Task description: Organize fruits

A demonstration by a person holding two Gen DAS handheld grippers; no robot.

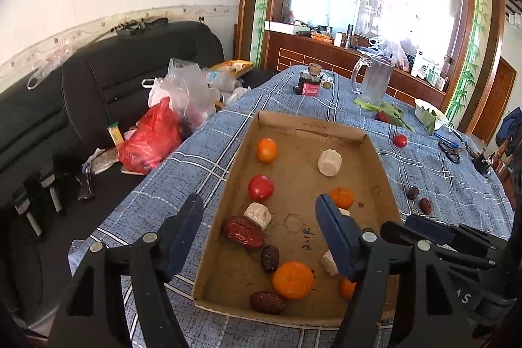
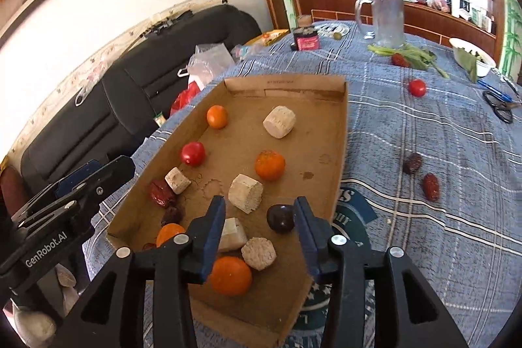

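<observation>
Your left gripper hangs over the near left part of the cardboard tray, its jaws spread wide with nothing pinched between them; under the gap lie a white chunk and a wrinkled red date touching it, both resting on the tray floor. Your right gripper sits over the near end of the same tray, its jaws parted and gripping nothing; a dark plum lies just beside the inner face of the right finger, at about 1 o'clock from the gap, and whether it touches the pad you cannot tell. Straight ahead at 12 o'clock of that gap is a pale chunk, and beyond it a tangerine. Lower in the right wrist view, between the fingers' bases, sit a bigger tangerine and a round white piece, close together. Toward the tray's far end, at 11 o'clock, you see a small tangerine and a tomato along the left wall, with a white block to their right. Outside the tray, on the blue plaid cloth, a second tomato lies at 1 o'clock and two dates at 2 o'clock, well apart from the tray. A glass mug stands at the table's far end with greens lying near it.
</observation>
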